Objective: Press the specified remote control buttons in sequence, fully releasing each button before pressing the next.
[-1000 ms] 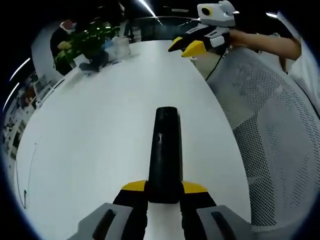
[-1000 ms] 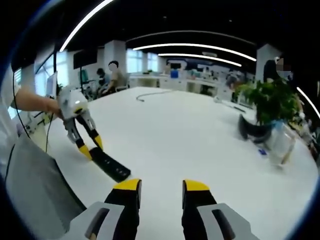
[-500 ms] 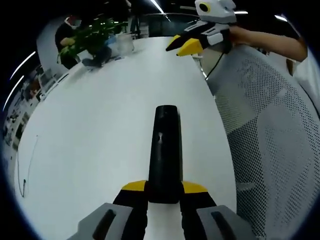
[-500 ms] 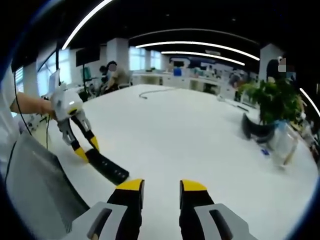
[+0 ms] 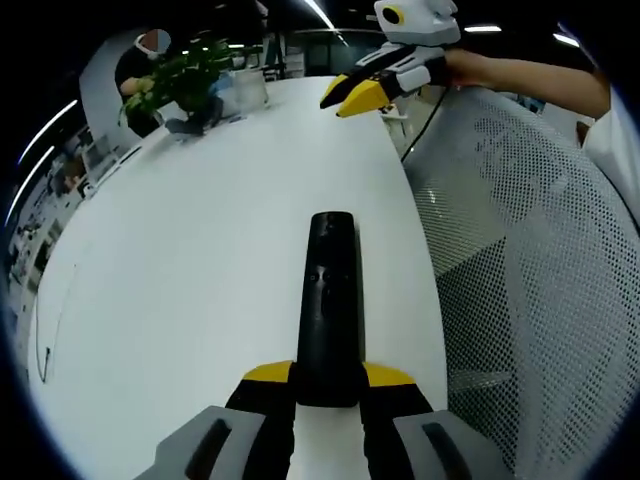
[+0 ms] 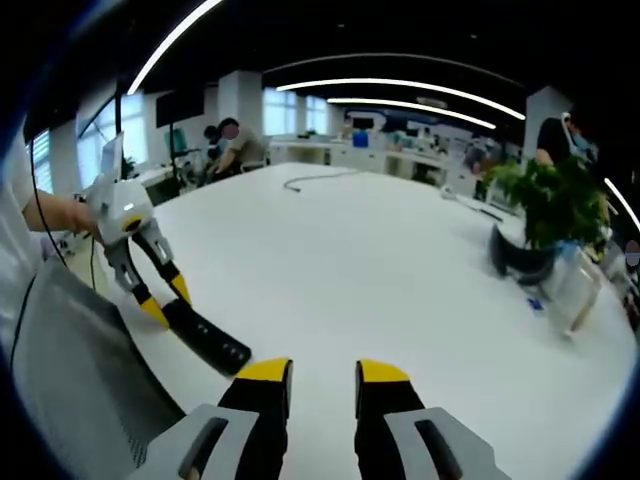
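Lower centre, left gripper view: left gripper (image 5: 329, 388), its two yellow-tipped jaws clamped on the near end of a black remote control (image 5: 328, 300).
Remote position: it lies lengthwise on the white table (image 5: 190, 260), running up the middle of the frame, small buttons visible on its top face.
Table edge: the remote sits close to the table's right-hand edge in this view; a grey mesh chair back (image 5: 540, 260) fills the right side just past that edge.
Open room: wide bare tabletop spreads to the left of the remote and above it.
Top of left gripper view: right gripper (image 5: 345, 95), held by a hand (image 5: 470, 68) reaching in from the upper right, its yellow tips close together and hovering above the table's far part, well apart from the remote.
Upper left, left gripper view: a leafy green plant (image 5: 185, 75) at the far end of the table.
Bottom centre, right gripper view: right gripper (image 6: 322, 375), jaws slightly parted with nothing between them, table surface showing through the gap.
Left side, right gripper view: left gripper (image 6: 160, 300) angled down from a hand (image 6: 70, 212), gripping the remote control (image 6: 205, 340) at its end, the remote resting flat near the table's corner.
Extra in right gripper view: the plant (image 6: 545, 200) at right, a dark cable (image 6: 315, 180) on the far tabletop, office desks with seated people beyond.
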Available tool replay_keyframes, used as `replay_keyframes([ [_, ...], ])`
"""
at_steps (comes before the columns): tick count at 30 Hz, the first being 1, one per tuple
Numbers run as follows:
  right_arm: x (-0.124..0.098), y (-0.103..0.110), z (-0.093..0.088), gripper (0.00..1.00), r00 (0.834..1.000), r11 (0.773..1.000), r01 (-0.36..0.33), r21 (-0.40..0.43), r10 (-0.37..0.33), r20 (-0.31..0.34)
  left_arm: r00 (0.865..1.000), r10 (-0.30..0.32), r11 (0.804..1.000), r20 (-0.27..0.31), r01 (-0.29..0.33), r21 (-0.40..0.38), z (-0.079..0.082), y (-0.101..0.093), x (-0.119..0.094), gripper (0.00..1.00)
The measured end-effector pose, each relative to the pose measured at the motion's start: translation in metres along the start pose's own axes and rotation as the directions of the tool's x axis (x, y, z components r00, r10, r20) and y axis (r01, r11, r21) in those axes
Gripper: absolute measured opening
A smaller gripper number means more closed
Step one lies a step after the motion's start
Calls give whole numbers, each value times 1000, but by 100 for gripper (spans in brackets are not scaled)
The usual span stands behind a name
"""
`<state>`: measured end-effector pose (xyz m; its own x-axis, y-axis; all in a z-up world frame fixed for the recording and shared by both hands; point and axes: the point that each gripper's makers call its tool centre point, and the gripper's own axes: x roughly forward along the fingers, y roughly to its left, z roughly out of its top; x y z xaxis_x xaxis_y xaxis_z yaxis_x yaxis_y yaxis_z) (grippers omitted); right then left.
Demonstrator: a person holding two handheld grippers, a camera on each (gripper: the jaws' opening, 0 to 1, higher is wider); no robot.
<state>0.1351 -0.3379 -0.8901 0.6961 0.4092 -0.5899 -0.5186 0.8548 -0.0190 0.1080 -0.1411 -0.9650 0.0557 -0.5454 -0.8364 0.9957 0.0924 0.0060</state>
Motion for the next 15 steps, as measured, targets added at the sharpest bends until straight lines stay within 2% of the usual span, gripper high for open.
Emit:
replay_keyframes([
  [10,8,20,-9,18,993,995,-100,-15,98,-64,1000,3,1000,-27,-3,7,-3,-14,-1,24],
  [15,12,45,-11,15,969,974,-224,-47,217,-118,1000,-6,1000,-23,6,14,-4,-16,-1,24],
])
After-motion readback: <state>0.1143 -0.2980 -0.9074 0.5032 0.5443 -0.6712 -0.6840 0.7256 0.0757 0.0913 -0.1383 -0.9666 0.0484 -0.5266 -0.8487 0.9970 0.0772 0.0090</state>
